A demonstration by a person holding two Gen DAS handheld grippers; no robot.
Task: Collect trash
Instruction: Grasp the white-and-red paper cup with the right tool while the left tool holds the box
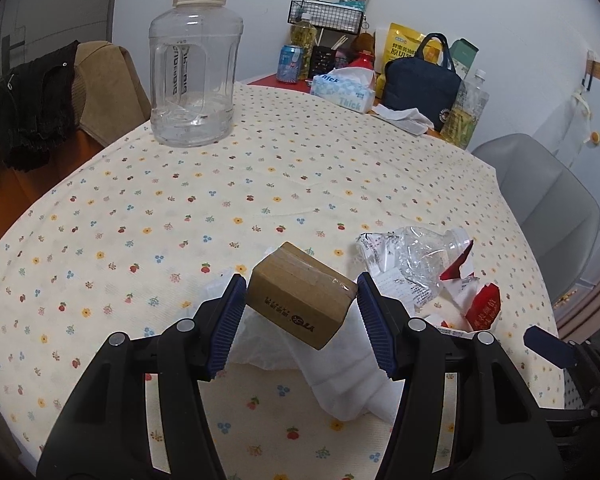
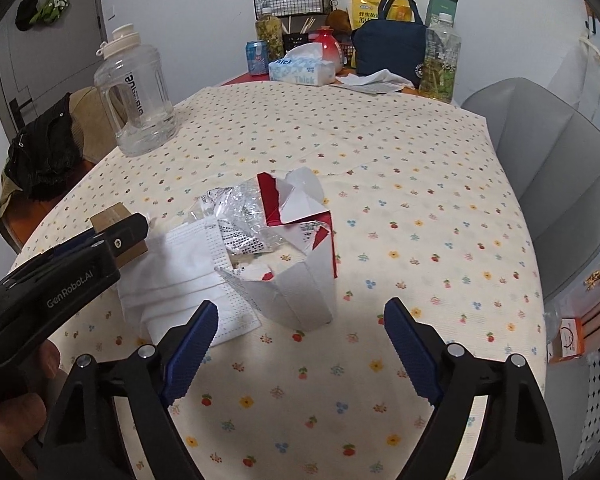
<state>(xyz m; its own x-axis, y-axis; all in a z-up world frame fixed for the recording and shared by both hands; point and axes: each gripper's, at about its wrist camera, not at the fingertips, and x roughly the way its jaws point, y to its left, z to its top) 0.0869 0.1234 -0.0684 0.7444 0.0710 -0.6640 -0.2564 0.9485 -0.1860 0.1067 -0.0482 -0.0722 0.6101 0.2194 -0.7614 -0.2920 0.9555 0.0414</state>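
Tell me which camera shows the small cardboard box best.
The left wrist view: the cardboard box sits tilted between the left gripper's pads, with its taped top and printed side visible. In the right wrist view only a corner of the box shows, mostly hidden behind the left gripper.

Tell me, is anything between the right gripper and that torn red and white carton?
Nothing visible. The right gripper has its jaws open, and only bare tablecloth lies before the torn carton. The white face mask lies to the left, beside the carton.
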